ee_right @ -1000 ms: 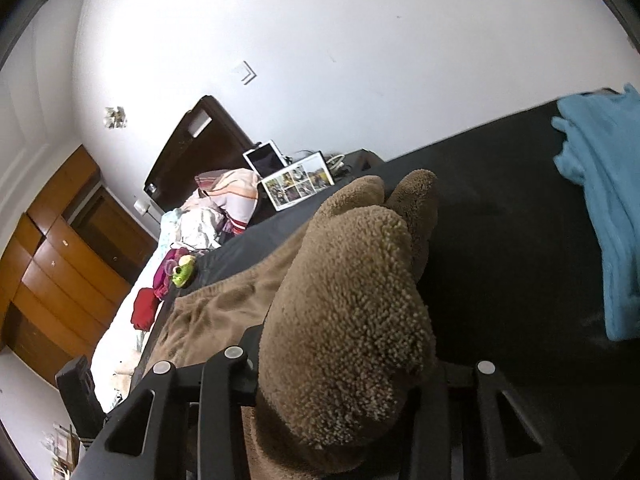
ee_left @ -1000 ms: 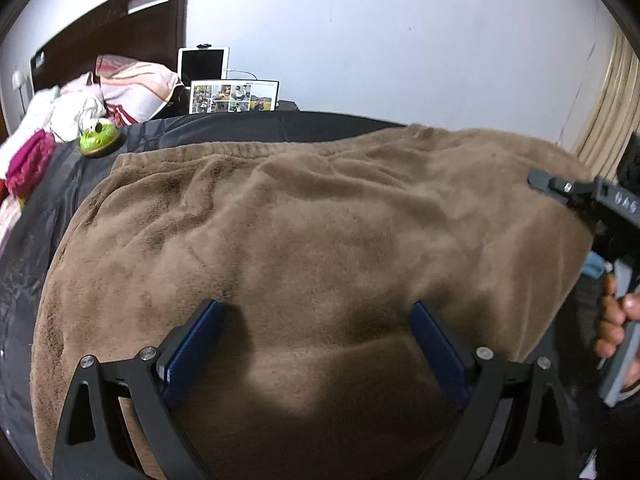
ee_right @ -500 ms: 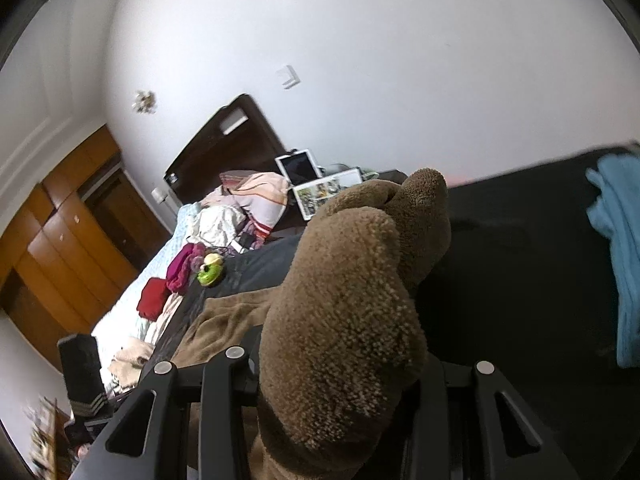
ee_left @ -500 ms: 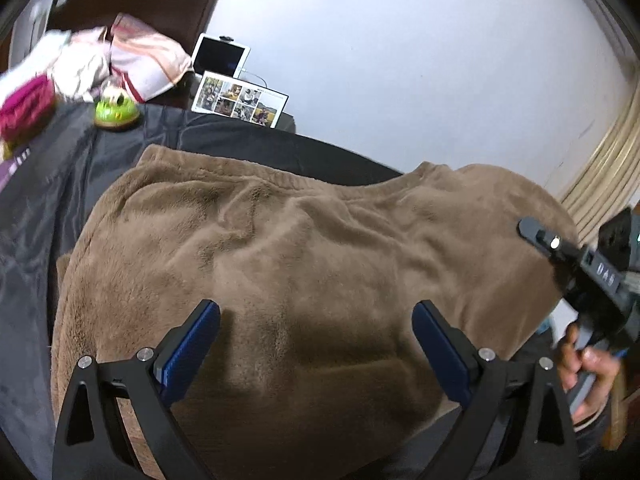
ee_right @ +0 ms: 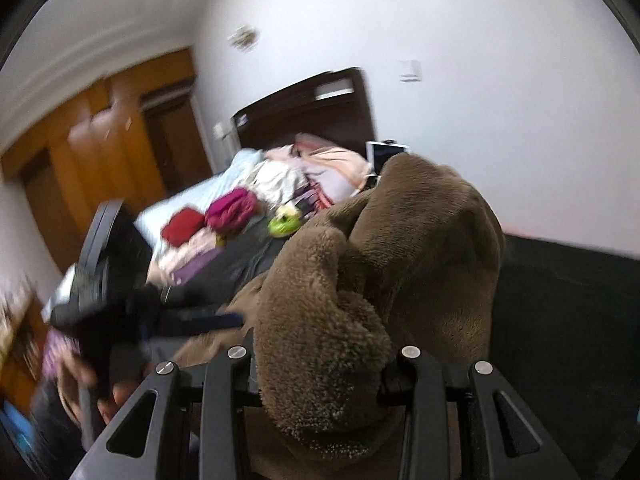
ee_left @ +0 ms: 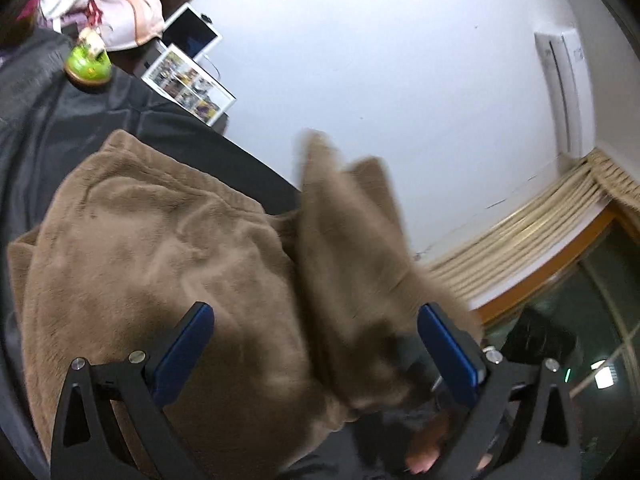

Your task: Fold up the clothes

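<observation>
A brown fleece garment [ee_left: 160, 264] lies on the black cover [ee_left: 48, 120]. My left gripper [ee_left: 316, 344] is open just above it, blue pads wide apart. My right gripper [ee_right: 326, 364] is shut on a bunched edge of the brown garment [ee_right: 400, 264] and holds it raised. In the left wrist view that lifted part [ee_left: 352, 248] stands up as a blurred flap on the right. The left gripper shows blurred at the left of the right wrist view [ee_right: 132, 312].
A green toy [ee_left: 86, 64], a photo frame [ee_left: 188, 84] and a tablet [ee_left: 190, 34] sit at the far side of the black cover. Clothes are piled on the bed [ee_right: 248, 196]. A wooden wardrobe [ee_right: 100, 152] stands behind. Curtains [ee_left: 540, 216] hang on the right.
My right gripper has lifted the garment's edge and swung it left, over the flat part. Both cameras have turned: the blue cloth has left the right view.
</observation>
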The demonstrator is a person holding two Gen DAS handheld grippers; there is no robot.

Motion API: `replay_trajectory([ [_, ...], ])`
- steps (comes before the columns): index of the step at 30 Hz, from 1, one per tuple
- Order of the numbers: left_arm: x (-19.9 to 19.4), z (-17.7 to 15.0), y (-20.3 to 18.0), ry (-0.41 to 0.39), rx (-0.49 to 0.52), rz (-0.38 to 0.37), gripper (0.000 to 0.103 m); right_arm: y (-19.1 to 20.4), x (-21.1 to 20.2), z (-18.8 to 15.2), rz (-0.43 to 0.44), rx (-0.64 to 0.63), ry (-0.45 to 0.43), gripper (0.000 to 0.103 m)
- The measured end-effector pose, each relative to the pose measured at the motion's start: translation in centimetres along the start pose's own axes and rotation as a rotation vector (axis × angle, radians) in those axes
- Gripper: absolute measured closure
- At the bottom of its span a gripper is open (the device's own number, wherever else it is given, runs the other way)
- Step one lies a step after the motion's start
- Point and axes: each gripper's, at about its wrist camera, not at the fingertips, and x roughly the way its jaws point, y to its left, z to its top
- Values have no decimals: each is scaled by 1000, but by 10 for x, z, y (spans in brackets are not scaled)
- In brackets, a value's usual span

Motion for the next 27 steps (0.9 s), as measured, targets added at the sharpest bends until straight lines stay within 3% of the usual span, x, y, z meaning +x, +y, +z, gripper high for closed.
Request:
replay_trajectory([
  [5,2,5,21,31,-126,-149,1,44,17,-25,2,-173,33,66],
  [7,1,7,24,31,-130,-156,1,56,21,-33,-12,-235,41,66],
  [14,20,18,26,126,-141,-76,1,72,25,-53,-64,-362,19,66],
  [22,32,28,14,140,-136,-11,1,64,13,-49,-74,-335,-30,66],
  [24,35,32,9,145,-130,12,12,66,15,-50,-80,-349,-33,66],
  [26,32,38,4,149,-108,21,61,68,15,-51,-86,-361,-38,66],
  [27,28,41,1,144,-95,25,63,68,13,-50,-88,-362,-43,66],
])
